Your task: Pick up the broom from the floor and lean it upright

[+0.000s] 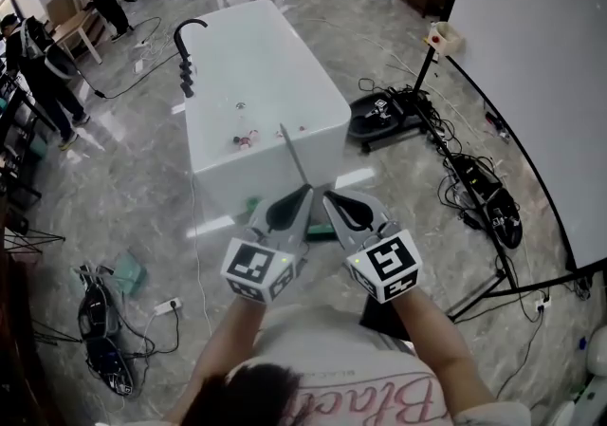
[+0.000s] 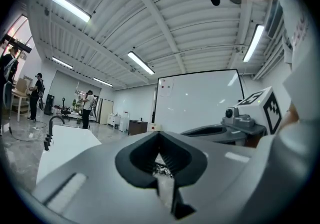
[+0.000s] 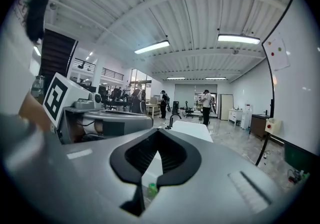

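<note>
1. Leaning against the near wall of the bathtub [image 1: 237,189], the broom [image 1: 294,157] was not lying flat. Its thin grey handle rose from between the two grippers and its top reached over the tub's rim. What looked like its green head [image 1: 319,233] sat low on the floor between them.
2. The left gripper [image 1: 307,190] had its tip just beside the lower handle. Its fingers [image 2: 131,160] were closed tip to tip. Only a pale strip showed through their slot, and nothing was clearly pinched there.
3. The right gripper [image 1: 328,196] sat close alongside, on the other side of the handle. Its fingers [image 3: 127,160] were likewise together and looked empty. A green speck [image 3: 152,188] showed through the gap, probably the broom's head below.
4. By my reading, the lifting and leaning were done. What remained was to draw both grippers away without knocking the handle and to see that it stayed put. A thin handle on a smooth rim could slide sideways.
5. Farther out, small bits [image 1: 247,138] lay inside the tub and a black faucet [image 1: 185,49] stood at its far left rim. Cables [image 1: 474,187] trailed over the marble floor beside a whiteboard [image 1: 531,54] on the right.
</note>
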Motion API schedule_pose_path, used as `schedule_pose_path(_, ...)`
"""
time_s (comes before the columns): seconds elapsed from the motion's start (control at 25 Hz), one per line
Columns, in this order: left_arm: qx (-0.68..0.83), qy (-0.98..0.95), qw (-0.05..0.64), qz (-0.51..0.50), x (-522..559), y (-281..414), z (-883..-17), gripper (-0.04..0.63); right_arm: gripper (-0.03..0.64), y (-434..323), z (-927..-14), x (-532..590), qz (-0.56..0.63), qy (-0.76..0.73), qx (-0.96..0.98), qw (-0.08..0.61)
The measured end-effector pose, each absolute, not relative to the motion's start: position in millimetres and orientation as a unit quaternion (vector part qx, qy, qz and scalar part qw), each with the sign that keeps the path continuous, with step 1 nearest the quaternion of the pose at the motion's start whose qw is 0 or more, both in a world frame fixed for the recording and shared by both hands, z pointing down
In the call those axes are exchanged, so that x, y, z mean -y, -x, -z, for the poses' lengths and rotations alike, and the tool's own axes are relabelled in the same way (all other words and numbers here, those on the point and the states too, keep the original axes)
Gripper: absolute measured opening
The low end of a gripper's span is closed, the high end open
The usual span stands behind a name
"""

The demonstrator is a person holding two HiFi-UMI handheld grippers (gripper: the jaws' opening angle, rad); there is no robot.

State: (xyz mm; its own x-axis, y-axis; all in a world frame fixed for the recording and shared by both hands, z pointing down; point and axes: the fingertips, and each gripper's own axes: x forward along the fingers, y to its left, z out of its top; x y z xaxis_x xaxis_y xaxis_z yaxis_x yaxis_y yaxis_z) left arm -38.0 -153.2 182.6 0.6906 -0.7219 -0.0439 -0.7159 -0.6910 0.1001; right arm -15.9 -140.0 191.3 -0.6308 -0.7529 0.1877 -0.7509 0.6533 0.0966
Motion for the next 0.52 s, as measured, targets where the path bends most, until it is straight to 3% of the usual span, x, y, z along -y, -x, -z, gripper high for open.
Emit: schedule_pose_path(0.52, 0.385, -0.922, 0.012, 0.045, 150.6, 30.1, -167.8, -0.002, 0.0, 9.8, -177.9, 144.2, 0.016, -0.42, 0.903, 0.088)
